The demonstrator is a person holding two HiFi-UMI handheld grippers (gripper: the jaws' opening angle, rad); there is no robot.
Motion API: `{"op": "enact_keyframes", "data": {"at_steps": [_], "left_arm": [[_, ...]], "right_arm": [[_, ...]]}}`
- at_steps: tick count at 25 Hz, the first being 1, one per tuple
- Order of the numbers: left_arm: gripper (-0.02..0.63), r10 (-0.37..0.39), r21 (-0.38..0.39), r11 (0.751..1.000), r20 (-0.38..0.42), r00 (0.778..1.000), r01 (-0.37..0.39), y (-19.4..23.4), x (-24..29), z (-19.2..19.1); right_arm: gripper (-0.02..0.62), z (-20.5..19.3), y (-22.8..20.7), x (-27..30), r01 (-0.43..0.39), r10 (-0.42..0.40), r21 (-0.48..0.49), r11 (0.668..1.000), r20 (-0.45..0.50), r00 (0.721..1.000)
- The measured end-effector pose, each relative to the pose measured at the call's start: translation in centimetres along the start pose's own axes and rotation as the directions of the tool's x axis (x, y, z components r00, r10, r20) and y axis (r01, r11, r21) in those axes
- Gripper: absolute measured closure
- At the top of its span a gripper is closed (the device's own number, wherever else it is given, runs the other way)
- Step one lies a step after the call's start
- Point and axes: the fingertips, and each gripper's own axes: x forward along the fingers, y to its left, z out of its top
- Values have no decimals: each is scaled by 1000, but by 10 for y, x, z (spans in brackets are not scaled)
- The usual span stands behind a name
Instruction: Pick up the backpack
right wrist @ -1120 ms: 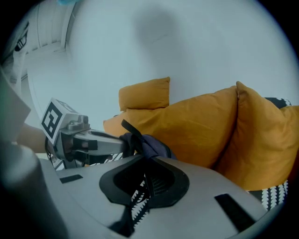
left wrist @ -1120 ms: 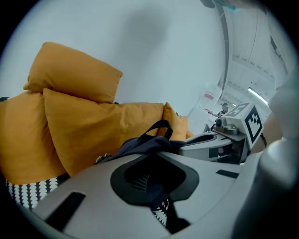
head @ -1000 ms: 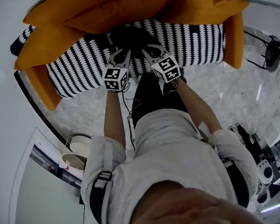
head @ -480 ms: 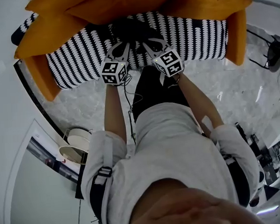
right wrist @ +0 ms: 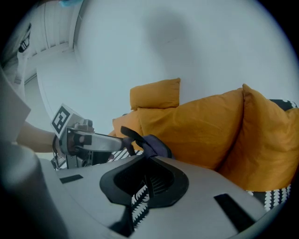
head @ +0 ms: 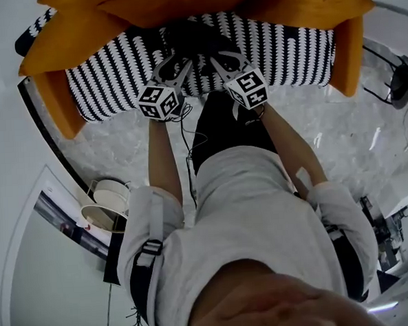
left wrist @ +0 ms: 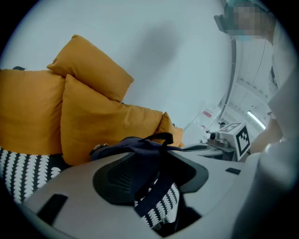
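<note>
Backpack [head: 193, 42] of dark fabric: left tool [head: 176, 63] just opened around flat strap [left wrist: 152, 191], right tool [head: 223, 56] pinching strap

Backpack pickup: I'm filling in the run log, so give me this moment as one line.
left tool: jaws just opening, backpack strap loose between them | right tool: shut on backpack strap | backpack: on striped sofa

No text is legible; only square markers show on the left cube [head: 160, 101] and right cube [head: 249, 88].

Orange cushions [head: 304, 4] lean along the back of a black-and-white striped sofa [head: 109, 82].
</note>
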Motion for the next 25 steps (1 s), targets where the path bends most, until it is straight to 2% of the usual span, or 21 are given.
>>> {"op": "enact_keyframes", "data": {"at_steps": [1, 2, 8, 11, 13, 18, 22, 25], "left_arm": [[375, -19, -5, 1000, -2, 1000, 19, -1, 1, 0], [350, -23, -10, 1000, -6, 1000, 23, 0, 2, 0], [349, 100, -63, 993, -21, 995, -101, 37, 15, -6], [350, 90, -76, 993, -65, 994, -95, 42, 29, -14], [353, 77, -41, 996, -94, 993, -81, 37, 35, -17], [484, 120, 58, 992, -79, 990, -115, 31, 32, -8], [525, 181, 116, 978, -74, 981, -172, 31, 29, -5], [562, 217, 123, 970, -70, 974, -208, 27, 29, -8]], "right_arm": [[545, 0, 0, 1, -2, 2, -5, 1000, 0, 1000], [545, 0, 1, 3, -4, 4, -10, 1000, 0, 1000], [545, 0, 7, 7, -12, 12, -24, 1000, 2, 1000], [545, -1, 7, 6, -15, 15, -33, 999, 2, 1000], [545, -1, 6, 4, -14, 14, -34, 999, 2, 1000], [545, -1, 6, 1, -14, 14, -25, 1000, 8, 1000], [545, 0, 4, 0, -20, 21, -29, 999, 18, 1000], [545, -2, 2, -4, -22, 23, -29, 999, 22, 1000]]}}
